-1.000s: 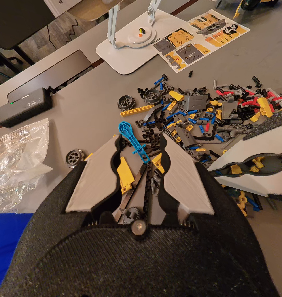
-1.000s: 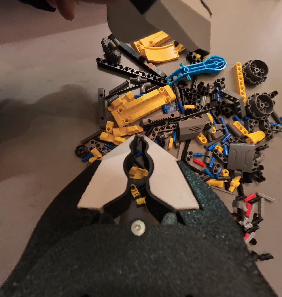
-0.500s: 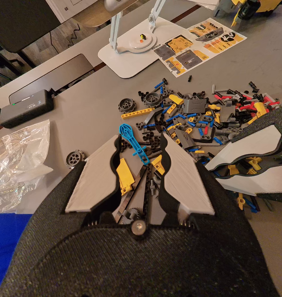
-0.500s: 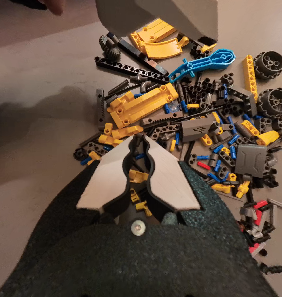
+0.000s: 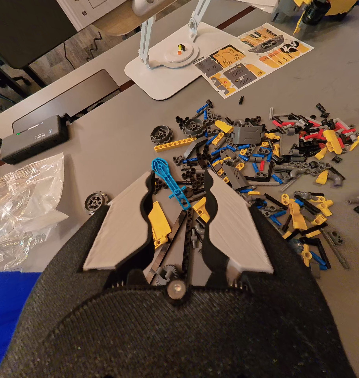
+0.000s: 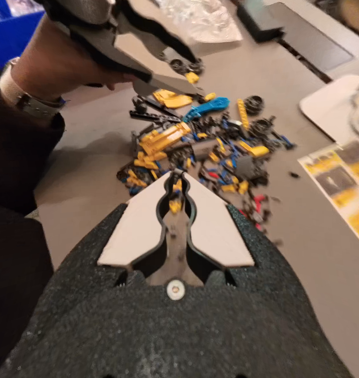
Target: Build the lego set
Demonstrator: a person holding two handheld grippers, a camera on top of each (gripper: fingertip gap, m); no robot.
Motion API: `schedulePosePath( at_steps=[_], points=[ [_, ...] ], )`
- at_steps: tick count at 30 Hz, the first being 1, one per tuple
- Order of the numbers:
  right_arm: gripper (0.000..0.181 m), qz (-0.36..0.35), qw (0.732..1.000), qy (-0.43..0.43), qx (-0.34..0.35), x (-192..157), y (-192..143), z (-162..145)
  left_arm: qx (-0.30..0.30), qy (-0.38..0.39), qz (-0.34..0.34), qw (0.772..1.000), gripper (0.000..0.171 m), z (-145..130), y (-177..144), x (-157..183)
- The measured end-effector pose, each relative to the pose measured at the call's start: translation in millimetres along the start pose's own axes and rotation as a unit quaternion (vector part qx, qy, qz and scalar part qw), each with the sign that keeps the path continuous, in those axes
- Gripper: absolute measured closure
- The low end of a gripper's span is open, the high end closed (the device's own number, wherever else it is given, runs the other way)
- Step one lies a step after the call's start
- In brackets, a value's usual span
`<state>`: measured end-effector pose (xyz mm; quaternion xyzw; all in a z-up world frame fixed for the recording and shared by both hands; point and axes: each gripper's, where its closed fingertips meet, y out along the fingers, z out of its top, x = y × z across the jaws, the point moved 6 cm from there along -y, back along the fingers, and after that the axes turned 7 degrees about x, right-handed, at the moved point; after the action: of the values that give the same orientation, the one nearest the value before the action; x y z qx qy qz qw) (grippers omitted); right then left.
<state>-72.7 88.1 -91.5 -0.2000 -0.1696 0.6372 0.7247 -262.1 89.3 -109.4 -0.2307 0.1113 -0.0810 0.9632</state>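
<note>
Left gripper (image 5: 178, 173) hovers over the brick pile (image 5: 256, 163), jaws apart, empty; blue lever piece (image 5: 170, 182) at 12 o'clock between them. Right gripper (image 6: 177, 173) lifted, jaws nearly together, pinching a small dark piece (image 6: 177, 171), blurred. Nothing assembled in view.

Left gripper (image 5: 179, 173) hanging open over a pile of building pieces (image 5: 256, 163), light blue lever piece (image 5: 170, 182) lying between its fingertips, grey table (image 5: 113, 147) bearing crumpled clear bags (image 5: 21, 208), sticker sheet (image 5: 254, 61) lying beyond
</note>
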Motion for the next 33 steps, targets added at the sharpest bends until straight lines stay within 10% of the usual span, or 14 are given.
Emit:
schedulePosePath(
  at_steps=[8, 17, 26, 33],
  points=[
    [0.175, -0.185, 0.950, 0.172, -0.182, 47.6, -199.3, -116.4, 0.012, -0.001, -0.008, 1.000, 0.125, 5.7, -0.2, 4.4],
    [0.175, -0.156, 0.941, 0.271, -0.133, 32.7, -189.8, -205.1, 0.062, 0.025, -0.051, 0.996, 0.127, 38.7, -10.4, 43.1],
    [0.156, -0.180, 0.948, 0.212, -0.155, 43.2, -192.4, -183.1, 0.080, -0.010, -0.074, 0.994, 0.127, 37.0, -9.7, 36.6],
    [0.172, -0.164, 0.982, 0.050, 0.076, 35.5, -165.3, -66.7, 0.092, -0.031, -0.089, 0.991, 0.127, 36.3, -7.9, 34.3]
  ],
)
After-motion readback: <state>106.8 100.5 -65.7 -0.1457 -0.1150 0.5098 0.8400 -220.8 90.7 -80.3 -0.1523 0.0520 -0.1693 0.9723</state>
